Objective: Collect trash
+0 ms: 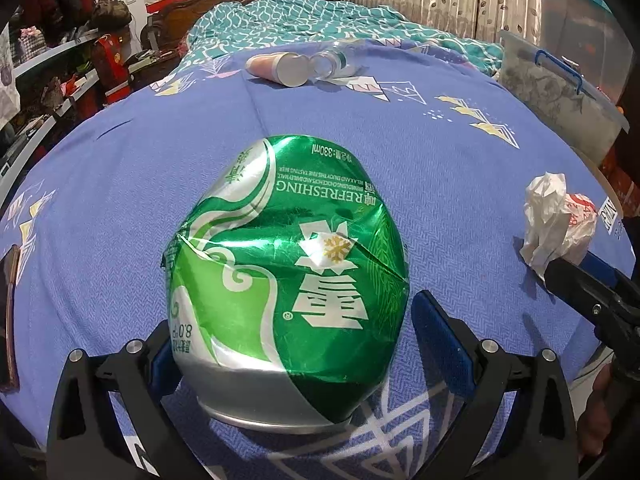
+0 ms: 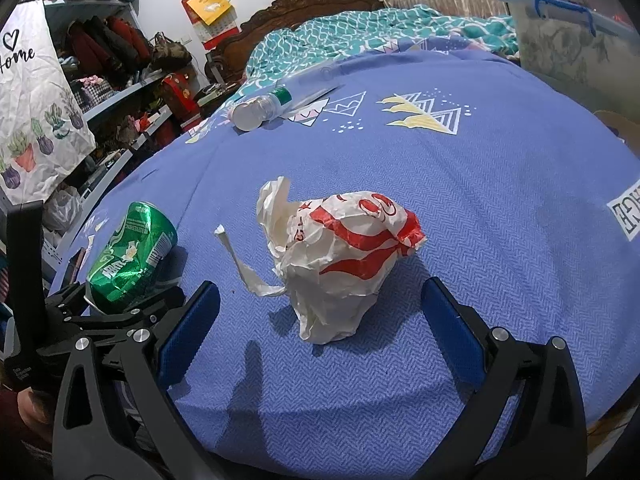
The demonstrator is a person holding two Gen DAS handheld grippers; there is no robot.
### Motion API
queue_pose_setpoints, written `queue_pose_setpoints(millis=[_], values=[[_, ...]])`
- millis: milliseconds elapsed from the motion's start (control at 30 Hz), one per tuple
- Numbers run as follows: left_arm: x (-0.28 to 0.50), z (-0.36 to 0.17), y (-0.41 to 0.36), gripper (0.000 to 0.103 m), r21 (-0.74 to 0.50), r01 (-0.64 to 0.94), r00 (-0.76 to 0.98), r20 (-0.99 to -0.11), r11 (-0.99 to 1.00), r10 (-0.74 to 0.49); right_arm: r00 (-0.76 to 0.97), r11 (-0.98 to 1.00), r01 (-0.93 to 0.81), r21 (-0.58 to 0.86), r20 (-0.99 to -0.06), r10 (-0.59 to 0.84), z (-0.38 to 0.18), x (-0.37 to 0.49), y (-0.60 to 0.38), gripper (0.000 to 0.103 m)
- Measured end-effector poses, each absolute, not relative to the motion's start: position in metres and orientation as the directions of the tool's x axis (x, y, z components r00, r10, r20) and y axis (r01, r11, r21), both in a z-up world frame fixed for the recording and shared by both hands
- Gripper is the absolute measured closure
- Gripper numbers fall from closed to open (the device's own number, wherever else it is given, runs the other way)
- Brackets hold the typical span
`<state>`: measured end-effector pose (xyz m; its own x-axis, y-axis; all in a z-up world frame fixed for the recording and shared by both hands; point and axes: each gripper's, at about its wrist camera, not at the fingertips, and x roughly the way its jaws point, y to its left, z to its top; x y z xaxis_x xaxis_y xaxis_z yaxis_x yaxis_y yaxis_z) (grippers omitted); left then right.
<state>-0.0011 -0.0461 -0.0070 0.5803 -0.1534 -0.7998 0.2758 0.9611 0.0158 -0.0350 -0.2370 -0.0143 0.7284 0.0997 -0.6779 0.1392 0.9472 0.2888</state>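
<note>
A crushed green beer can (image 1: 288, 280) lies on the blue bedsheet (image 1: 440, 184) between the fingers of my left gripper (image 1: 292, 316). The jaws stand wide, sheet shows between the can and the right pad (image 1: 440, 344), and the left pad is partly hidden behind the can. In the right wrist view the can (image 2: 132, 256) sits at the left, in the left gripper (image 2: 120, 312). A crumpled white-and-red paper wrapper (image 2: 340, 264) lies just ahead of and between the fingers of my open right gripper (image 2: 322, 286), untouched by either pad. The wrapper (image 1: 556, 220) also appears at the right, by the right gripper's finger (image 1: 580, 284).
At the far end of the bed lie a clear plastic bottle (image 2: 260, 110) and a pink-and-white tube (image 1: 280, 68). A twisted paper scrap (image 2: 244, 264) lies left of the wrapper. A clear storage box (image 1: 560, 92) stands at the right; cluttered shelves (image 1: 60, 80) and a white printed bag (image 2: 36, 120) stand at the left.
</note>
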Motion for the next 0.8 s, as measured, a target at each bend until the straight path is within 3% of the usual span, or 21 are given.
queue_pose_setpoints(millis=[800], values=[[-0.0064,-0.0076,-0.0456,0.008,0.021,0.260,0.584,-0.799,0.965,-0.139,0.730,0.954,0.138,0.266,-0.679,0.083,-0.0152,-0.0364,-0.2312,0.003]])
